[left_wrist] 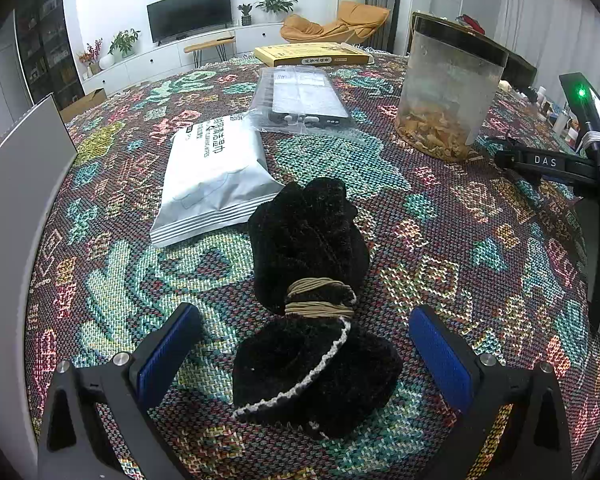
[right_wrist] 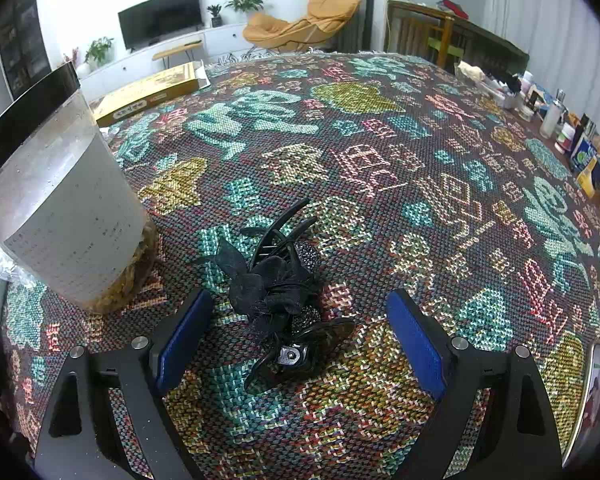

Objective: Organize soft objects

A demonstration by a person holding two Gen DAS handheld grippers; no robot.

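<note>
Left wrist view: your left hand-held gripper (left_wrist: 305, 354) stands spread, its 2 blue pads (left_wrist: 440, 354) well apart on either side of a black plush bundle (left_wrist: 308, 288) that lies on the patterned bench (left_wrist: 440, 240). Neither pad touches the bundle. Tan elastic bands (left_wrist: 320, 300) wrap its waist, and a white braided cord (left_wrist: 300, 384) trails across its near lobe. At 11 o'clock from the bundle, touching its far lobe, lies a white sealed pouch (left_wrist: 216, 180); beyond that, at 12 o'clock, a clear bag holding a dark device (left_wrist: 304, 98), then a yellow box (left_wrist: 312, 54). At 1 o'clock stands a clear jar (left_wrist: 448, 88) with dried pieces at its bottom and a black lid.

Right wrist view: your right hand-held gripper (right_wrist: 300, 338) is likewise spread and grips nothing. Between its pads, nearer the left one, rests a black hair claw clip (right_wrist: 288, 320) with a fabric bow (right_wrist: 256, 284) on the bench. The jar stands at 10 o'clock from the clip; small bottles and boxes (right_wrist: 572, 140) crowd the bench edge at 2 o'clock.
</note>
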